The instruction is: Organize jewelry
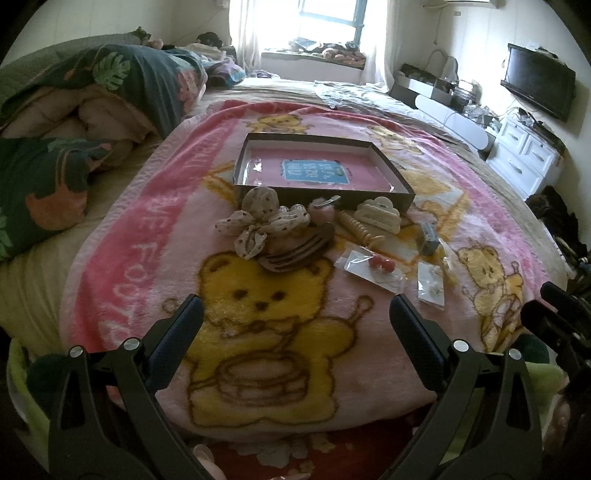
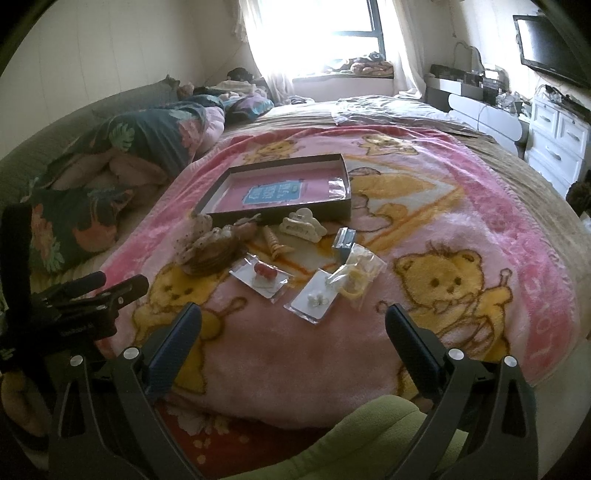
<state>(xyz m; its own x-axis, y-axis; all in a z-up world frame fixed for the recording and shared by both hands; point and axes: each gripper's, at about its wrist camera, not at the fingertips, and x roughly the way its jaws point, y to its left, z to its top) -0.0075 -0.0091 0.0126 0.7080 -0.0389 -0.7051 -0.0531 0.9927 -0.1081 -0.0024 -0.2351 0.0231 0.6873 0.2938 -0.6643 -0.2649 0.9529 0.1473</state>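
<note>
A shallow dark box (image 1: 397, 175) (image 2: 349, 184) with a pink floor lies open on a pink bear blanket (image 1: 122, 236) (image 2: 498, 206). In front of it lie a spotted fabric scrunchie (image 1: 258, 218) (image 2: 199, 236), a brown hair comb (image 1: 295, 251), a cream claw clip (image 1: 378, 214) (image 2: 303, 229), a spiral hair tie (image 1: 356, 227) (image 2: 273, 242), a packet of red bead earrings (image 1: 373, 267) (image 2: 264, 277), a packet of white earrings (image 1: 430, 288) (image 2: 314, 297), a clear bag with yellow pieces (image 2: 356, 275) and a small blue box (image 1: 428, 240) (image 2: 343, 243). My left gripper (image 1: 295, 314) and right gripper (image 2: 293, 319) hover open and empty near the blanket's front.
Folded floral quilts and pillows (image 1: 92, 96) (image 2: 122, 155) lie at the left of the bed. A window (image 1: 328, 22), white drawers (image 1: 524, 155) (image 2: 557, 136) and a wall television (image 1: 537, 86) stand beyond. A green cushion (image 2: 369, 435) sits below the right gripper.
</note>
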